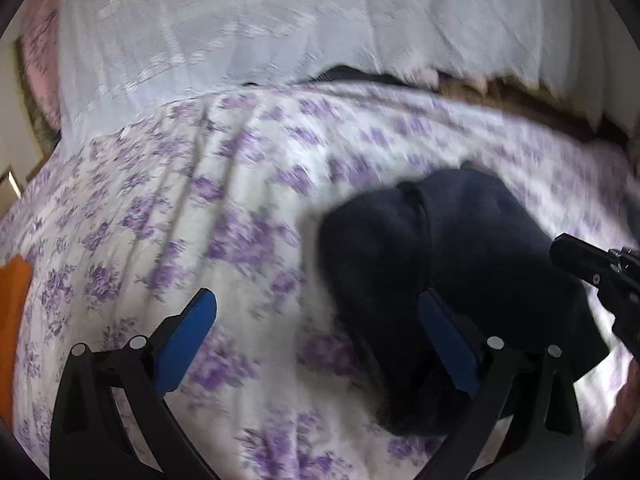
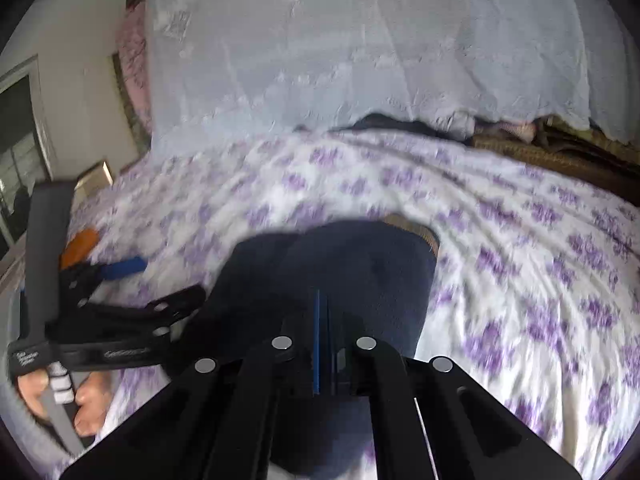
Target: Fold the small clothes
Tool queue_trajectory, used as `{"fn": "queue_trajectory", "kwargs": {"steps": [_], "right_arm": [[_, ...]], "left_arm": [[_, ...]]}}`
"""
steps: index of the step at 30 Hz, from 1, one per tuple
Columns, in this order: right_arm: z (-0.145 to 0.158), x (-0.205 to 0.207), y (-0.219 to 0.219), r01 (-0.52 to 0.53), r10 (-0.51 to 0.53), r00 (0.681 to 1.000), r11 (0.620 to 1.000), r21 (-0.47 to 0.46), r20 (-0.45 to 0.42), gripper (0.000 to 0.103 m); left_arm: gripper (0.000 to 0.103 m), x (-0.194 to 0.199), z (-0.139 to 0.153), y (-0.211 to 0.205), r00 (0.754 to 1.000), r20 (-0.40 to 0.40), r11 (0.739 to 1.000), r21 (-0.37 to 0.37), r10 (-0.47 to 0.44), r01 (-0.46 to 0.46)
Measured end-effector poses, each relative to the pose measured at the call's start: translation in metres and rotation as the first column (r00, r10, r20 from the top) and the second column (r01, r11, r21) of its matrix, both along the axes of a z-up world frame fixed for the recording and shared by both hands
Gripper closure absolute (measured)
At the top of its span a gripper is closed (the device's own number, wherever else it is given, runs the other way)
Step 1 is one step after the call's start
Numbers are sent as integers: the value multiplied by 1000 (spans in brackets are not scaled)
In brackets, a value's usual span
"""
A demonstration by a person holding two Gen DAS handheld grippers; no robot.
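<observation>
Left gripper (image 1: 318,330) is hovering with jaws spread wide and empty, dark navy garment (image 1: 448,280) lying on the floral bedsheet (image 1: 160,200) by its right finger. Right gripper (image 2: 323,308) is pinching the garment, jaws closed together on the cloth.

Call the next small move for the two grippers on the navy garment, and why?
Probably bring the left gripper onto the near edge of the navy garment and pinch it. The right gripper looks shut on that cloth, while the left's blue pads stand wide open over the floral bedsheet, with only its right finger over the garment. Two grips would let the fold stay even.
</observation>
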State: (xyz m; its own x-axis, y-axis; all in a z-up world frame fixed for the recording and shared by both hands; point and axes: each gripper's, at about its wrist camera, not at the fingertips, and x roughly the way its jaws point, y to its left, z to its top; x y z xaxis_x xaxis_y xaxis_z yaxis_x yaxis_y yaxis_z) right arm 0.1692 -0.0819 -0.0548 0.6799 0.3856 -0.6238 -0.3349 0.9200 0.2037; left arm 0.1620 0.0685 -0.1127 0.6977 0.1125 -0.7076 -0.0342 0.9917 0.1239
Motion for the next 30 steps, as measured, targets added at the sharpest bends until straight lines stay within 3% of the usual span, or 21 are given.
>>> {"fn": "queue_trajectory", "kwargs": {"steps": [2, 8, 19, 23, 27, 30], "right_arm": [[-20, 3, -2, 1, -1, 1000, 1000, 13, -29, 100], [-21, -3, 1, 8, -8, 1000, 1000, -5, 3, 101], [-15, -10, -10, 24, -24, 1000, 998, 53, 0, 101], [4, -29, -17, 47, -50, 997, 997, 53, 66, 95], [-15, -27, -20, 51, -51, 999, 998, 37, 9, 96], [-17, -28, -14, 47, -47, 999, 999, 10, 21, 96]], "left_arm": [[4, 7, -19, -11, 999, -38, 999, 36, -17, 18], [4, 0, -19, -25, 1000, 9, 992, 125, -15, 13], [4, -3, -16, -23, 1000, 22, 993, 113, -17, 15], [4, -8, -7, -21, 998, 50, 996, 81, -26, 22], [4, -11, -4, -23, 997, 65, 997, 76, -38, 33], [4, -6, -12, -30, 998, 28, 993, 107, -49, 45]]}}
